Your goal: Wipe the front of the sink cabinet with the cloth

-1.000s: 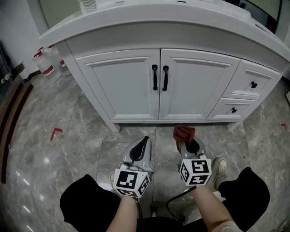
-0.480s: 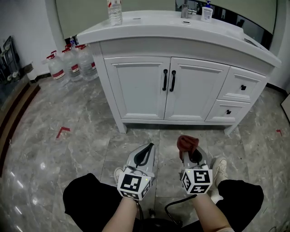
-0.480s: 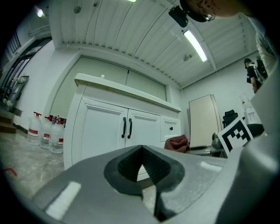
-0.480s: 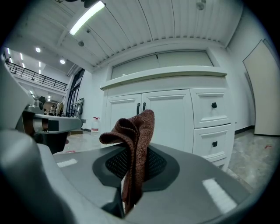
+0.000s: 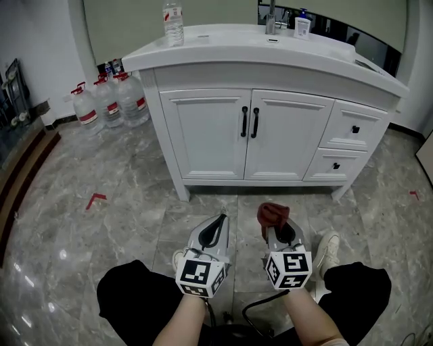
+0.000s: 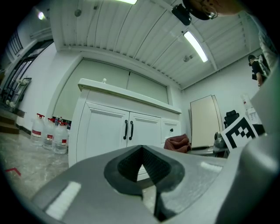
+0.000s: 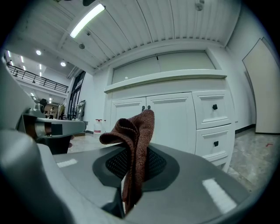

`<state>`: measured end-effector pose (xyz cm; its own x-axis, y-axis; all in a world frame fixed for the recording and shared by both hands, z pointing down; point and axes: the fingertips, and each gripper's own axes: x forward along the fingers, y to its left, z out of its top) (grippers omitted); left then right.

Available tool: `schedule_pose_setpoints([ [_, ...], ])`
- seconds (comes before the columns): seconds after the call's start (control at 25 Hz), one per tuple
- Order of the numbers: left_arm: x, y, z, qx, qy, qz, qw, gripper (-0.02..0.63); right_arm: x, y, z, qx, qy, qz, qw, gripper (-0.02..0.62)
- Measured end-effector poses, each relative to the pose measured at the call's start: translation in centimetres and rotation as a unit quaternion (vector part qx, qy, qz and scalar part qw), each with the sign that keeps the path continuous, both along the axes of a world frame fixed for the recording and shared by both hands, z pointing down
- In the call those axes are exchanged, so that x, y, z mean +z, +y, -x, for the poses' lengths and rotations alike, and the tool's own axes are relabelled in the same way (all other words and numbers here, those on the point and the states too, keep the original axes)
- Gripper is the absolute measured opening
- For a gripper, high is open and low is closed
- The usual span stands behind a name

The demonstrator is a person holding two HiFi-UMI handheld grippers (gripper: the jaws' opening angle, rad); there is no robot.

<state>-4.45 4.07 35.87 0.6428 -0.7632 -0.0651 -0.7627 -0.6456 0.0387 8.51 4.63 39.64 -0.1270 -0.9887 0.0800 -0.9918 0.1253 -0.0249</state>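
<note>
A grey marbled tile floor [image 5: 122, 223] runs up to a white sink cabinet [image 5: 203, 135] that stands against the far wall. The cabinet has two panelled doors with a pair of upright black bar handles [image 5: 249, 122] side by side at the middle. To their right are two stacked drawers, each with a small black knob [image 5: 354, 129]. A clear plastic water bottle [image 5: 173, 13] stands upright near the left end of the white countertop [image 5: 230, 42], and a metal faucet [image 5: 270, 20] rises at its back edge. Several large clear water jugs with red caps [image 5: 111, 101] are grouped on the floor beside the cabinet's left side. A red angled tape mark [image 5: 96, 199] lies on the floor further forward.

Both grippers are held low over the floor, well short of the cabinet front and pointing toward it. The left gripper [image 5: 212, 233] has its jaws pressed together with nothing between them. The right gripper [image 5: 279, 228] is clamped on a reddish-brown knitted cloth [image 5: 272, 213]. The cloth is pinched in a folded strip between the dark pads, with its upper part bunched and flopping above the jaw tips. The cloth is not touching the cabinet. A light-coloured shoe [image 5: 328, 246] rests on the floor just right of the right gripper.
</note>
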Motion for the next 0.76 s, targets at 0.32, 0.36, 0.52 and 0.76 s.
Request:
schedule_pose_setpoints([
  [0.32, 0.4, -0.2, -0.3, 0.002, -0.011, -0.005, 0.9999, 0.0, 0.5, -0.5, 0.2, -0.001, 0.003, -0.001, 1.0, 0.078],
  [0.36, 0.5, -0.3, -0.3, 0.002, -0.012, -0.005, 0.9999, 0.0, 0.6, -0.5, 0.2, -0.001, 0.002, 0.0, 1.0, 0.078],
  [0.52, 0.7, -0.4, -0.4, 0.002, -0.014, -0.004, 0.9999, 0.0, 0.8, -0.5, 0.2, 0.0, -0.003, 0.0, 1.0, 0.078],
  [0.76, 0.4, -0.2, -0.6, 0.004, -0.019, -0.011, 0.9998, 0.0, 1.1, -0.6, 0.1, 0.0, -0.01, 0.005, 1.0, 0.078],
])
